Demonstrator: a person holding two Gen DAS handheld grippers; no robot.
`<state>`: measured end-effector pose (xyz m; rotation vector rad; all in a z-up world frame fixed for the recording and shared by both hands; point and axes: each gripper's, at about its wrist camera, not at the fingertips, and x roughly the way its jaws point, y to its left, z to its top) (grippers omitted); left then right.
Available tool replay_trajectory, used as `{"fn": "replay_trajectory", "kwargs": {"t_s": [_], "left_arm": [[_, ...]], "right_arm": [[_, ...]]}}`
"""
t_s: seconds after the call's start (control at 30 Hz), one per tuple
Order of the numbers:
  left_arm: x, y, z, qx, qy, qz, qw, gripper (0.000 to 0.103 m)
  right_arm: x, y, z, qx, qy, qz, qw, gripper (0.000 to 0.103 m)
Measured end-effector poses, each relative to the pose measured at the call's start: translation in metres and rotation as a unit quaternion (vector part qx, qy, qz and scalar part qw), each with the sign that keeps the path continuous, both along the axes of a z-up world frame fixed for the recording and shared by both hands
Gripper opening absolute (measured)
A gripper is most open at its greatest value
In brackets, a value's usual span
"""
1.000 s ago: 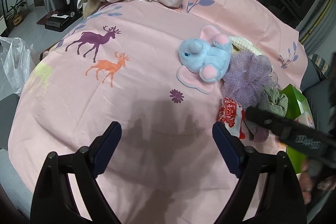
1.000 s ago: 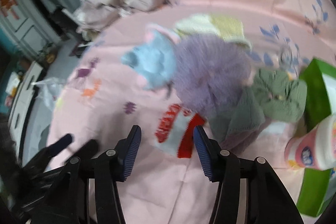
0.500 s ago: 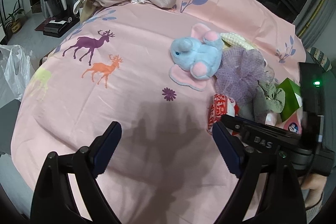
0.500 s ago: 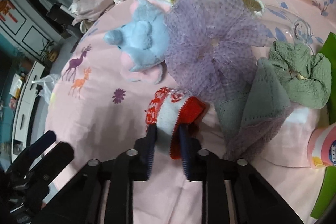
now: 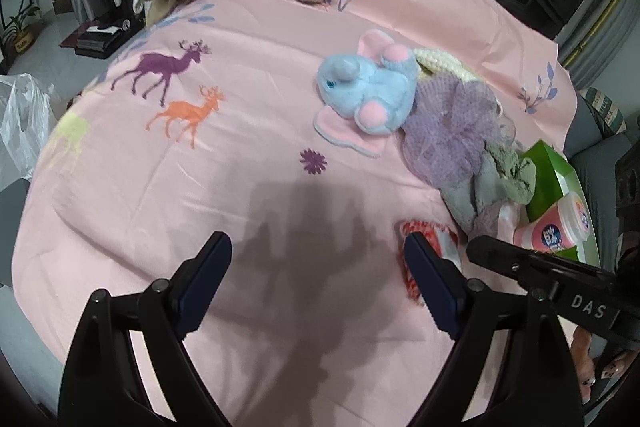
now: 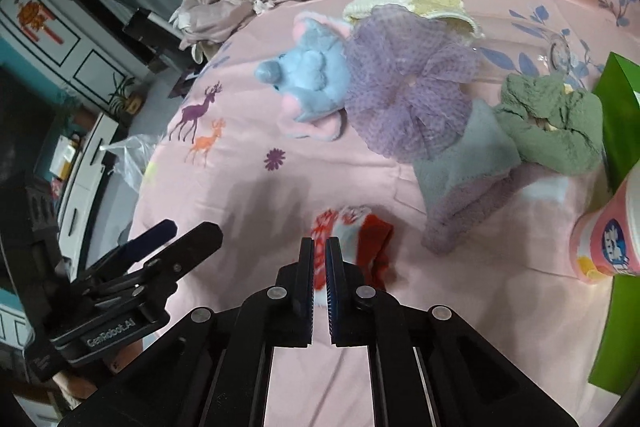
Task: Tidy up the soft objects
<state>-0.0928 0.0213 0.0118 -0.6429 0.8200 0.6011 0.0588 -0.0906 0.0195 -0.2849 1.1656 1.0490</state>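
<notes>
Red-and-white knitted sock (image 6: 352, 235), lying on the pink deer-print bedsheet (image 5: 200, 187), is sitting pinched in my closed right tongs (image 6: 320, 247) while my left tongs (image 5: 316, 259) are hanging open, and this thin edge hold could be slipping.

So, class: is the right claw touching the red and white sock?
Touching. The right wrist view shows the right claw shut on the edge of the red and white sock, fabric pinched between its pads.
</notes>
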Motion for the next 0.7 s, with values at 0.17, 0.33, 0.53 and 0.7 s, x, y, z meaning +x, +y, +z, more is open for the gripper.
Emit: {"fn": "replay_trajectory", "kwargs": {"t_s": [0.17, 0.33, 0.53, 0.7], "left_arm": [[0.009, -0.012, -0.007, -0.008, 0.011, -0.025, 0.9996, 0.082], [0.022, -0.028, -0.015, -0.021, 0.016, -0.056, 0.9981, 0.078], [0.040, -0.043, -0.031, -0.060, 0.022, -0.089, 0.9939, 0.070], [0.049, -0.050, -0.039, -0.070, 0.025, -0.097, 0.9925, 0.063]], "right_arm": [[0.004, -0.009, 0.003, 0.003, 0.012, -0.005, 1.000, 0.007], [0.008, -0.008, -0.002, -0.001, 0.024, -0.012, 1.000, 0.010], [0.011, -0.006, -0.008, -0.012, 0.034, -0.007, 0.999, 0.011], [0.015, -0.006, -0.009, 0.002, 0.041, -0.012, 0.999, 0.058]]}}
